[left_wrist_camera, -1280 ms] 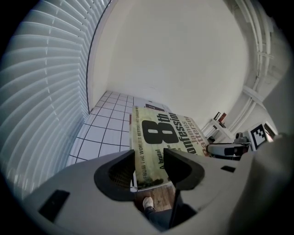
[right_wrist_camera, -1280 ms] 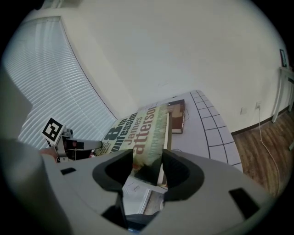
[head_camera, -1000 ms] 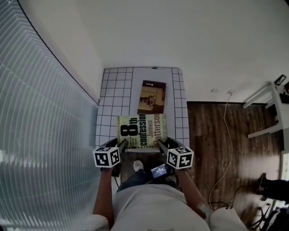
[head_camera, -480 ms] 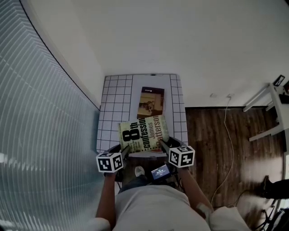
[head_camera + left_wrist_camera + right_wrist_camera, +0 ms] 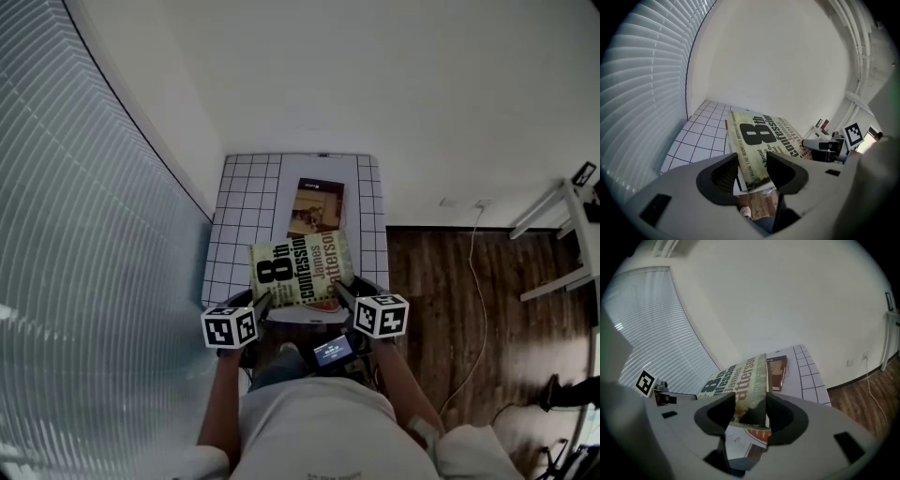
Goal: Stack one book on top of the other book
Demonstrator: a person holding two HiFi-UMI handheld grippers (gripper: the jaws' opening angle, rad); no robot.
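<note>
The pale green paperback with big black lettering (image 5: 300, 272) hangs tilted over the near end of the white gridded table (image 5: 246, 202), carried between my two tools. My left gripper (image 5: 262, 304) pinches its near left corner and my right gripper (image 5: 341, 293) clamps its right edge, pads pressed on the covers. I judge this to be the carry step. Next the book must go forward and settle flat and square on the brown-covered book (image 5: 315, 206) lying just beyond. Nothing stands between them. The slatted blinds (image 5: 84, 281) at left and the wooden floor (image 5: 450, 300) with its white cable (image 5: 473, 281) are well apart.
</note>
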